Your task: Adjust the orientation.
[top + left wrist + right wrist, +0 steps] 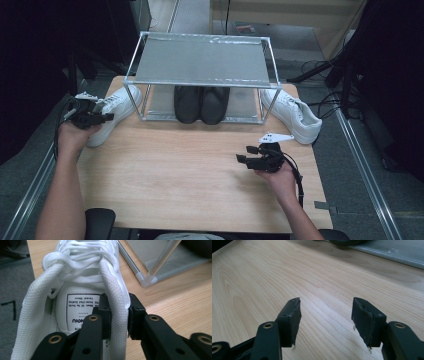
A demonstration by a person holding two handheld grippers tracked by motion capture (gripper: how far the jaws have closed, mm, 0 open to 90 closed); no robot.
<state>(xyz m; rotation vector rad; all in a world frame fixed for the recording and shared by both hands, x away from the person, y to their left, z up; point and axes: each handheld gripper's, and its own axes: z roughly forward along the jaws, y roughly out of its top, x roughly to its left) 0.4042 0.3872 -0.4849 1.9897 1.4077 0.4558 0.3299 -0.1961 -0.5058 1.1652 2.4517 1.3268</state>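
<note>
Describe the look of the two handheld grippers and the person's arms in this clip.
Both grippers, left gripper and right gripper, are black, with two blocky jaws on black links joined by brass-coloured rivets. A black cable trails from the right one, and a pale three-cornered plate sits on top of it. The forearms are bare, with no sleeves in the high view.

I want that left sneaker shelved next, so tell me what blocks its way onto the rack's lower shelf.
The left claw clamps the white sneaker's collar. The rack's corner post stands beside it, and the black shoes fill the lower shelf's middle; the shelf's left end looks free.
</note>
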